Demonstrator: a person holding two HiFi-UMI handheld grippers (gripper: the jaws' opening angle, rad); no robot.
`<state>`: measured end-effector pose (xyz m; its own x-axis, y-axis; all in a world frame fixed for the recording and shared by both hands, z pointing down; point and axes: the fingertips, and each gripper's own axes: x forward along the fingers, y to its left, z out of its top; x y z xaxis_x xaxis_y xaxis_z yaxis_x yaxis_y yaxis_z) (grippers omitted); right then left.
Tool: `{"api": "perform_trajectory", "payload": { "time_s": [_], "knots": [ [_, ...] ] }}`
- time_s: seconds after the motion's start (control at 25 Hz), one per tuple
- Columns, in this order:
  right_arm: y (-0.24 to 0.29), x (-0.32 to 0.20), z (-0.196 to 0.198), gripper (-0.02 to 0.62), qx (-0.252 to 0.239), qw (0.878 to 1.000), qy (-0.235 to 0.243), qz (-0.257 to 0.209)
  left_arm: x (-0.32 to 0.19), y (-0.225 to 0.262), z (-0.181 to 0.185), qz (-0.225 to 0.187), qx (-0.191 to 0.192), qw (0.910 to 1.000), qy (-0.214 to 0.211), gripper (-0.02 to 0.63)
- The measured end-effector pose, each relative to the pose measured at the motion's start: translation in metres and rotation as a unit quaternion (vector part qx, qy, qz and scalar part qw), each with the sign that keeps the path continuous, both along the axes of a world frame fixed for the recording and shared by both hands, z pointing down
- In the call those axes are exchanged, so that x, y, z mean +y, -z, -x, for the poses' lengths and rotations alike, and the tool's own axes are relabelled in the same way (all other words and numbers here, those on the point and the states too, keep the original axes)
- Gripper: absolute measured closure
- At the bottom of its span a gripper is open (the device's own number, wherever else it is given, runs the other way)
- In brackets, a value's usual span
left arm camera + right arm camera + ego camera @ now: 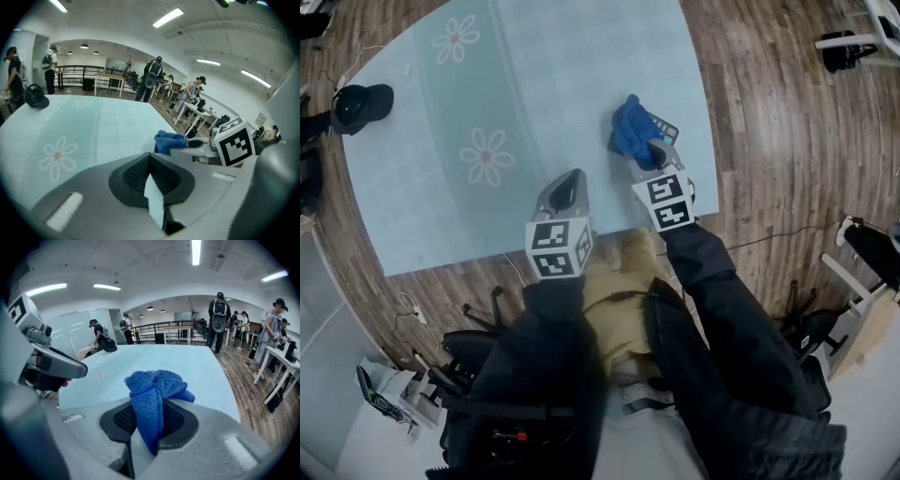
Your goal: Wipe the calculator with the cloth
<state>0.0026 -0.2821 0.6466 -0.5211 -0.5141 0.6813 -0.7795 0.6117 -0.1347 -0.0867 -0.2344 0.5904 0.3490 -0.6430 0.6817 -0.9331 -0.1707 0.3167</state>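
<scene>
You had two grippers out, with one cloth, one calculator and one cap on the table (562,75), and two flower prints across its top. Your right gripper (649,156) was clamped tight on the blue cloth (630,129), a fold of it pinched between the jaws and the rest bunched above them. Your left gripper (573,177) had its jaws together with nothing between them.

The head view alone gave you the calculator (665,128). It lay near the table's right edge, dark and mostly covered, one corner poking out to the right of the cloth. In the right gripper view the cloth (154,385) blocked it completely, filling the space ahead of that gripper (151,430). The left gripper view caught the cloth (169,140) from the side, off to the right of its own closed jaws (154,180). The cap (358,105) sat at the far left corner, well apart from everything else.

Both your arms, in dark sleeves, reached forward over the near edge. The right stretched farther in, gripper over the calculator. The left stayed closer to the near edge, angled right towards the cloth.
</scene>
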Motion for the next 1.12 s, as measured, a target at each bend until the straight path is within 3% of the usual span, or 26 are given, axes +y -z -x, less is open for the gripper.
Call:
{"api": "perform_trajectory", "payload": {
  "time_s": [0.4, 0.6, 0.8, 1.12],
  "knots": [
    [0.042, 0.017, 0.025, 0.509, -0.103, 0.995, -0.015, 0.002, 0.007, 0.008, 0.016, -0.009, 0.004, 0.9998, 0.017, 0.604],
    [0.073, 0.015, 0.011, 0.508, -0.121, 0.992, -0.021, -0.022, 0.007, 0.008, 0.021, -0.011, 0.007, 0.9997, 0.021, 0.603],
    [0.096, -0.009, -0.043, 0.508, -0.101, 0.991, -0.063, -0.06, 0.008, 0.009, 0.021, -0.011, 0.008, 0.9997, 0.022, 0.603],
    [0.083, -0.044, -0.124, 0.506, 0.013, 0.988, -0.118, -0.102, 0.014, 0.008, 0.019, -0.009, 0.007, 0.9997, 0.019, 0.603]
  ]
}}
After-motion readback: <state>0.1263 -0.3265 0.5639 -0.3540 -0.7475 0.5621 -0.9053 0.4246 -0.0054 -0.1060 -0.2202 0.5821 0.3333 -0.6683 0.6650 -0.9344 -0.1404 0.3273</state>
